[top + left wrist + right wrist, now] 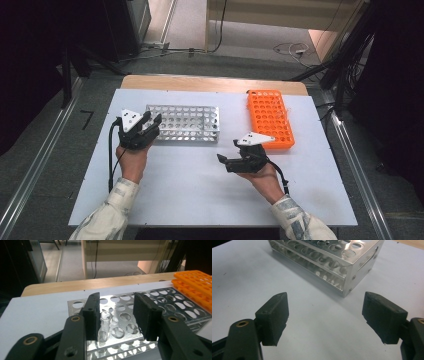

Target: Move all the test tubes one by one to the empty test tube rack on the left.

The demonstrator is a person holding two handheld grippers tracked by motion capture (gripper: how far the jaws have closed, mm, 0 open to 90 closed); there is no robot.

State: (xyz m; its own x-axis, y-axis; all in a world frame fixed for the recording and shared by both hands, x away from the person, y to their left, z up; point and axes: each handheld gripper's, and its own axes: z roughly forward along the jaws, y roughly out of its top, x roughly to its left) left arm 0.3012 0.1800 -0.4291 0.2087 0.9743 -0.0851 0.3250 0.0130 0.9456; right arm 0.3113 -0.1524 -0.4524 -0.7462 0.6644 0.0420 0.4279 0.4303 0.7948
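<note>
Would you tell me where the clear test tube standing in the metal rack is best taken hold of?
Grip the clear test tube by the part that stands above the metal rack, coming straight down from above with a pad on either side. It stands upright in its hole, and the rack's plates screen its lower body.

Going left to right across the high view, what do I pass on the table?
left gripper → metal tube rack → right gripper → orange tube rack
</note>
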